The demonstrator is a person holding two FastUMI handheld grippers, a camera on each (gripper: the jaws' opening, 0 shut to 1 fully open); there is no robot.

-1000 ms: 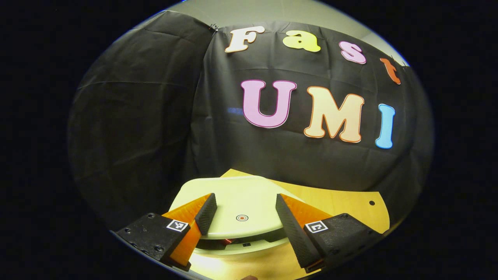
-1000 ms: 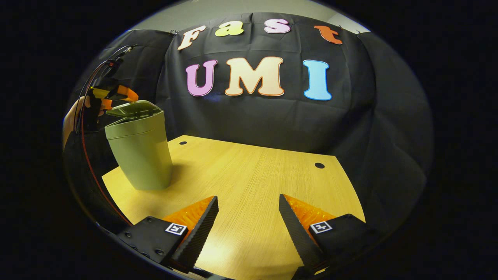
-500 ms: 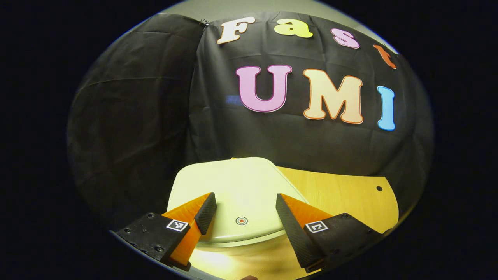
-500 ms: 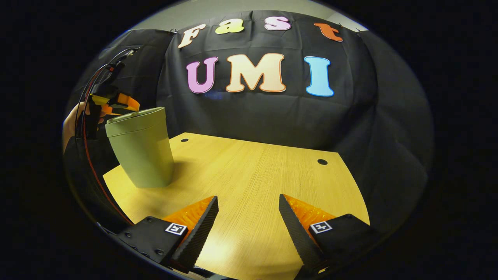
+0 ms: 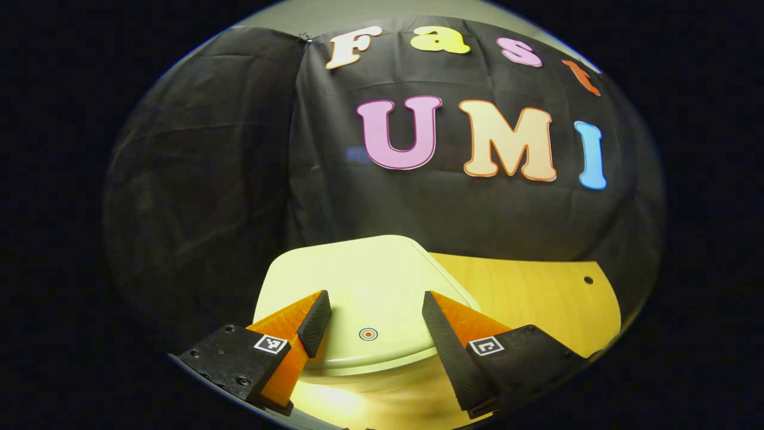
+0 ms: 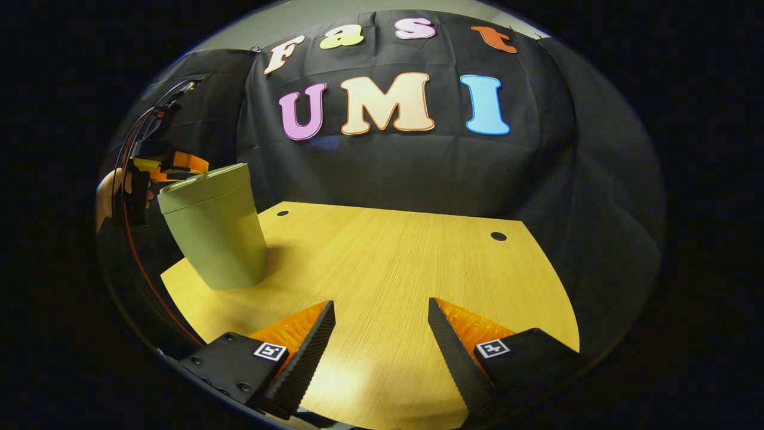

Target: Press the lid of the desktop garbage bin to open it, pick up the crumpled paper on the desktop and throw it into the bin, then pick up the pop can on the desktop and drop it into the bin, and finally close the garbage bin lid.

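In the left gripper view, the left gripper [image 5: 371,310] hovers just over the bin [image 5: 358,382], fingers spread and holding nothing, with the closed lid [image 5: 364,280] between and beyond them. In the right gripper view, the bin [image 6: 215,239] stands far left of the right gripper [image 6: 381,322], whose fingers are spread and hold nothing above the table [image 6: 388,263].
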